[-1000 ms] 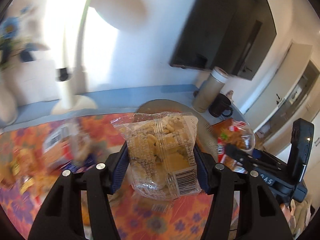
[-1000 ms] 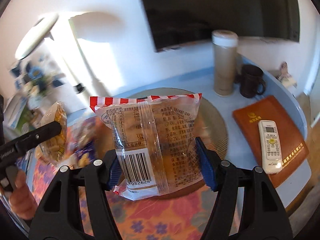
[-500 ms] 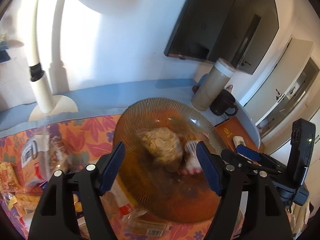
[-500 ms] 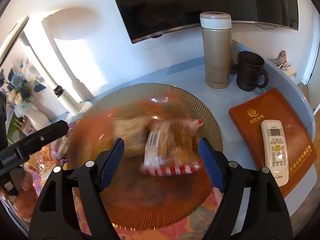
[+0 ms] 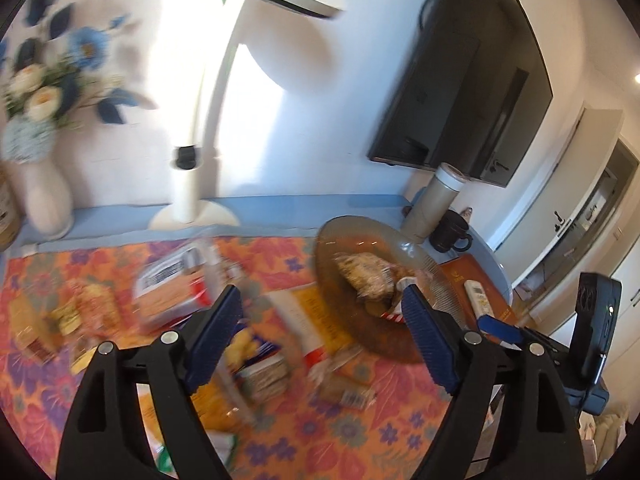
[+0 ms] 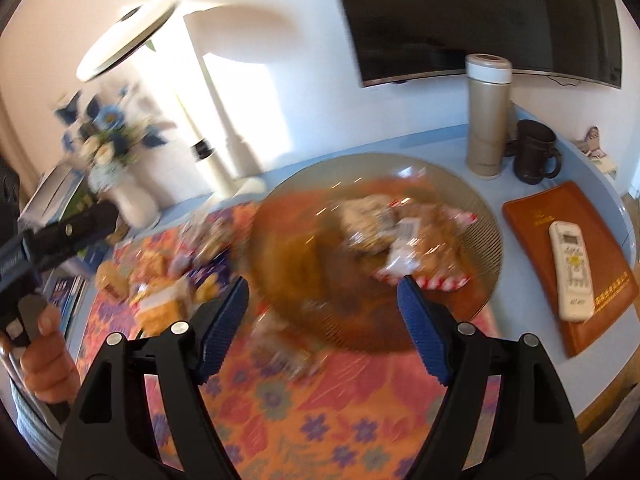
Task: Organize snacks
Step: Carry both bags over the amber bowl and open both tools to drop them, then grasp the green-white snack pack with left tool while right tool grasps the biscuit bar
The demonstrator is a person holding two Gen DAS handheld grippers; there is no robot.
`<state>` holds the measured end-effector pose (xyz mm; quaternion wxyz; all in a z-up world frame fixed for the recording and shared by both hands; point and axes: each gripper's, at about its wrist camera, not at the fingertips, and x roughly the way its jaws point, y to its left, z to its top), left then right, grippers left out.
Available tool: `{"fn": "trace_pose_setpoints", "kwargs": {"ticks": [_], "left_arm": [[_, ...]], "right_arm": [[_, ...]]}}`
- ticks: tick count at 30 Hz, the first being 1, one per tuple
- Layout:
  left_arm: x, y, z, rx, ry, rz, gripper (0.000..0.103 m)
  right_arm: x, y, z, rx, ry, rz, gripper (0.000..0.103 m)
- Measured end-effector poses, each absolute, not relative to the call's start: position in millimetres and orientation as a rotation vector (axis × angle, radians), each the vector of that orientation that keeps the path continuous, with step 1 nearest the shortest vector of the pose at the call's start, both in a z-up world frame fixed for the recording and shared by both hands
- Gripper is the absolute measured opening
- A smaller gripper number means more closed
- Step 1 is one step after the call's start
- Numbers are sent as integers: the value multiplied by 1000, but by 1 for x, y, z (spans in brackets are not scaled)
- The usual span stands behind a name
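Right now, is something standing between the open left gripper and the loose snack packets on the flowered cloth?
Nothing visible does. The left gripper hangs open directly above the blurred snack packets on the orange flowered cloth; the amber glass plate lies off to its right.

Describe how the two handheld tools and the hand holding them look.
Both tools, left and right, have glossy black plastic arms shaped as open triangular frames, with silver rivets at the joints. Their fingers carry blue ribbed pads. In the right view, the left tool's black handle bears white lettering, too blurred to read. The bare hand gripping it shows a grey sleeve below. No cables are visible.
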<state>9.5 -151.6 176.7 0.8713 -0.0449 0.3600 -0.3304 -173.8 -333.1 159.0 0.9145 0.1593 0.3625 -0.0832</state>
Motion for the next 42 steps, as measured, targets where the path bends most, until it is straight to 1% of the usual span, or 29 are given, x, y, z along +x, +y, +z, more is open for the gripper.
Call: {"fn": "trace_pose_setpoints", "kwargs": {"ticks": [5, 7, 12, 16, 22, 24, 29, 32, 33, 36, 38, 40, 42], "left_arm": [[-10, -87, 160, -113, 750, -610, 83], [-15, -61, 150, -119, 735, -558, 86], [-16, -4, 111, -173, 778, -472, 87], [-11, 19, 93, -188, 793, -447, 87], [-3, 29, 83, -152, 787, -458, 87], [-2, 29, 79, -132, 795, -470, 87], [-3, 19, 63, -113, 865, -531, 87], [0, 2, 52, -87, 892, -551, 86], [2, -5, 48, -74, 902, -556, 84], [5, -25, 36, -49, 966, -611, 60], [1, -35, 29, -50, 1004, -661, 57], [-7, -40, 28, -31, 1001, -672, 55], [-15, -40, 27, -37, 1015, -708, 54]], "right_arm": [[-188, -282, 138, 275, 750, -160, 78], [-188, -271, 124, 299, 742, -174, 78], [-162, -263, 87, 357, 715, -272, 78], [-131, -267, 67, 451, 725, -321, 78], [-94, -270, 45, 490, 784, -427, 76], [-88, -271, 37, 495, 824, -417, 70], [-104, -272, 34, 419, 833, -404, 71], [-111, -285, 27, 461, 862, -358, 72], [-113, -288, 27, 466, 866, -341, 72], [-114, -285, 28, 445, 894, -275, 74], [-116, -277, 29, 452, 914, -193, 74], [-118, -268, 28, 458, 936, -121, 74], [-126, -257, 28, 447, 958, -68, 74]]}}
